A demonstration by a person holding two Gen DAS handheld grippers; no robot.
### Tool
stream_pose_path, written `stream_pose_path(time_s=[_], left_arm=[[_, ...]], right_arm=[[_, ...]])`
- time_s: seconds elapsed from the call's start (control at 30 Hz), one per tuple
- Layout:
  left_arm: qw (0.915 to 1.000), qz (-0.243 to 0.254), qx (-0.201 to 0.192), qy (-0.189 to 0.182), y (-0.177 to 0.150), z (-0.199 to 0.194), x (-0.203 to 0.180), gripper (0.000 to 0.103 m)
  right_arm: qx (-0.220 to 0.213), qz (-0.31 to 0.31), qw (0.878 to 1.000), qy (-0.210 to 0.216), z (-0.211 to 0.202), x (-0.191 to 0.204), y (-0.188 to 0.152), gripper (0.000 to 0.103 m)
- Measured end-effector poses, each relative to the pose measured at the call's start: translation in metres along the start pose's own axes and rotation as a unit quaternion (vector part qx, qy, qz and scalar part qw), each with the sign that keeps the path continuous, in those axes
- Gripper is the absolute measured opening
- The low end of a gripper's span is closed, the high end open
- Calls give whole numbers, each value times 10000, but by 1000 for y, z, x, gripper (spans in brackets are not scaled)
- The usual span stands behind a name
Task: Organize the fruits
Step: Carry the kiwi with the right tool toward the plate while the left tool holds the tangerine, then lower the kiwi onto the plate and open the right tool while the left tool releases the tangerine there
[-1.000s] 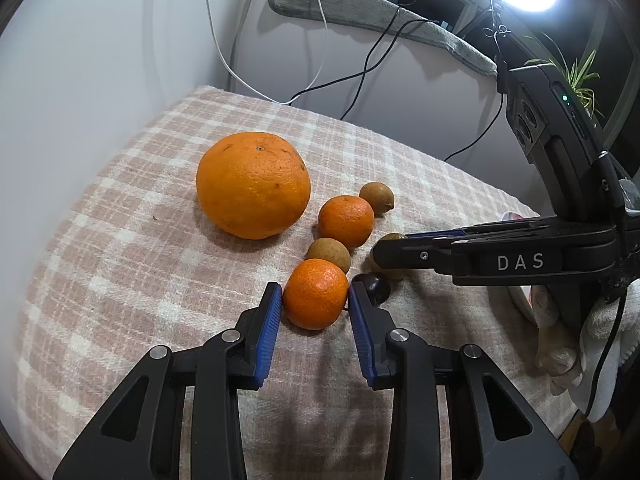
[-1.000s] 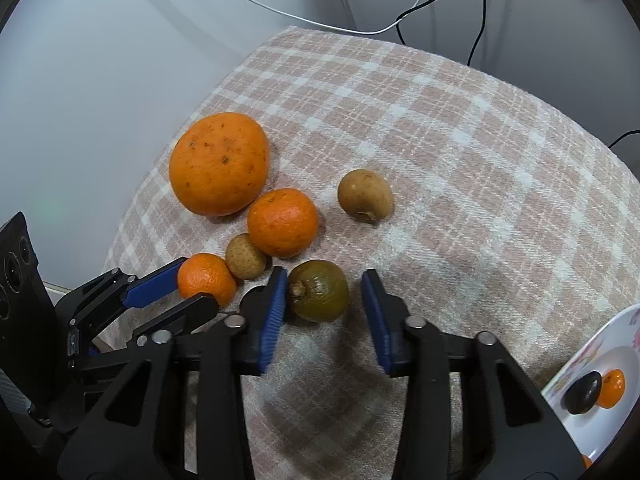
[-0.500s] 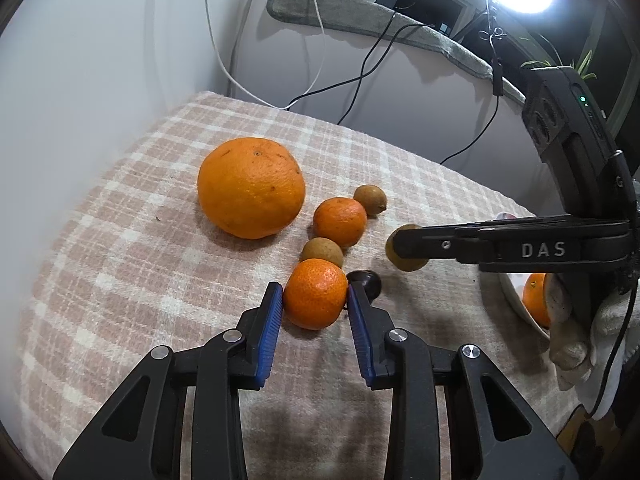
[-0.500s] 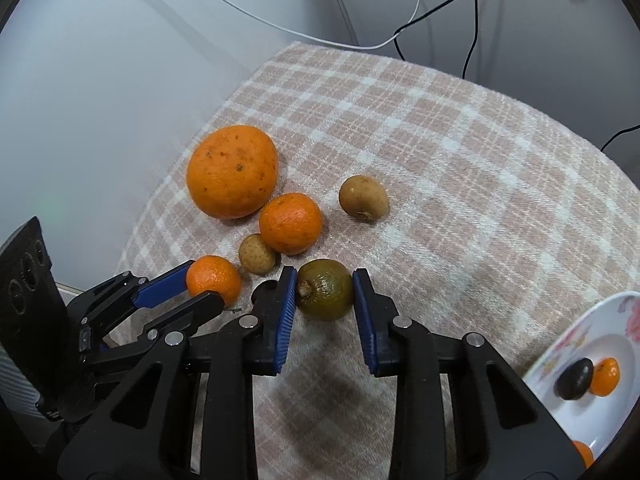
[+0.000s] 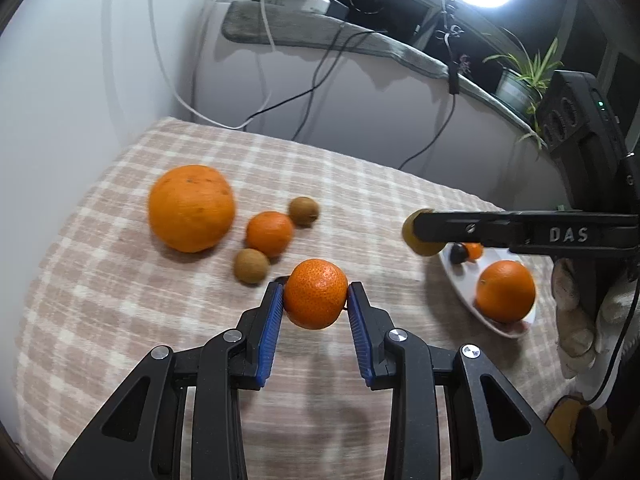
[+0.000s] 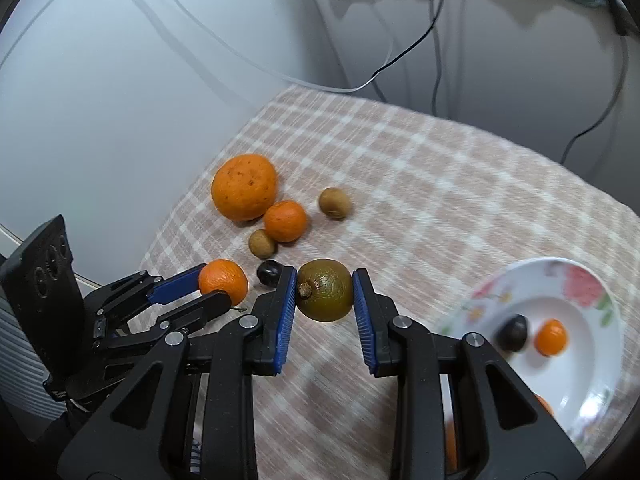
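My left gripper (image 5: pixel 315 299) is shut on a small orange mandarin (image 5: pixel 315 299) and holds it above the checked cloth. My right gripper (image 6: pixel 324 295) is shut on a green-brown round fruit (image 6: pixel 324 295), lifted above the cloth; it shows in the left wrist view (image 5: pixel 420 236) too. On the cloth lie a big orange (image 5: pixel 191 208), a mandarin (image 5: pixel 269 233), two small brown fruits (image 5: pixel 251 266) (image 5: pixel 304 210) and a small dark fruit (image 6: pixel 269 273). A white flowered plate (image 6: pixel 580 360) at the right holds a dark fruit (image 6: pixel 513 333) and a small orange fruit (image 6: pixel 551 337).
The cloth-covered table (image 5: pixel 360 200) ends near a white wall at the left and back. Cables (image 5: pixel 280 104) hang behind it. A larger orange (image 5: pixel 505 291) sits on the plate's near side in the left wrist view.
Both grippers have closed on their fruits and lifted them off the cloth, moving to the right, toward the plate. The dark fruit stays on the cloth.
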State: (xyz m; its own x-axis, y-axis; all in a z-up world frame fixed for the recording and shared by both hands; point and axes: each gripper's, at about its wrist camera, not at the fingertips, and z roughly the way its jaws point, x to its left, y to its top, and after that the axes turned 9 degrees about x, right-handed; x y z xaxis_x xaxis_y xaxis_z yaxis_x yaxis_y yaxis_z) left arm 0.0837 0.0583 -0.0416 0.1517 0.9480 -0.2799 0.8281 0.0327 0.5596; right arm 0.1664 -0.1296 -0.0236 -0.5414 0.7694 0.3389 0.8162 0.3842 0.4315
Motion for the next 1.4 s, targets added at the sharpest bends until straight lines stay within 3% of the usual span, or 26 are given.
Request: stream_pose_path(time_s=[0.6,1.0,1.4], left_arm=[[9967,649,189,-456,8,27,-86,31],[9941,890,359,-496,11,45,-117,31],[9937,952,406,-426,12,50,-125,31]], right_arm=[[-720,663,9940,-495,-85,-82,-69,30],[-702,1059,9904,-537,-90,-125,-101,30],[-639,1102,9904,-537,-86,-132,-108,30]])
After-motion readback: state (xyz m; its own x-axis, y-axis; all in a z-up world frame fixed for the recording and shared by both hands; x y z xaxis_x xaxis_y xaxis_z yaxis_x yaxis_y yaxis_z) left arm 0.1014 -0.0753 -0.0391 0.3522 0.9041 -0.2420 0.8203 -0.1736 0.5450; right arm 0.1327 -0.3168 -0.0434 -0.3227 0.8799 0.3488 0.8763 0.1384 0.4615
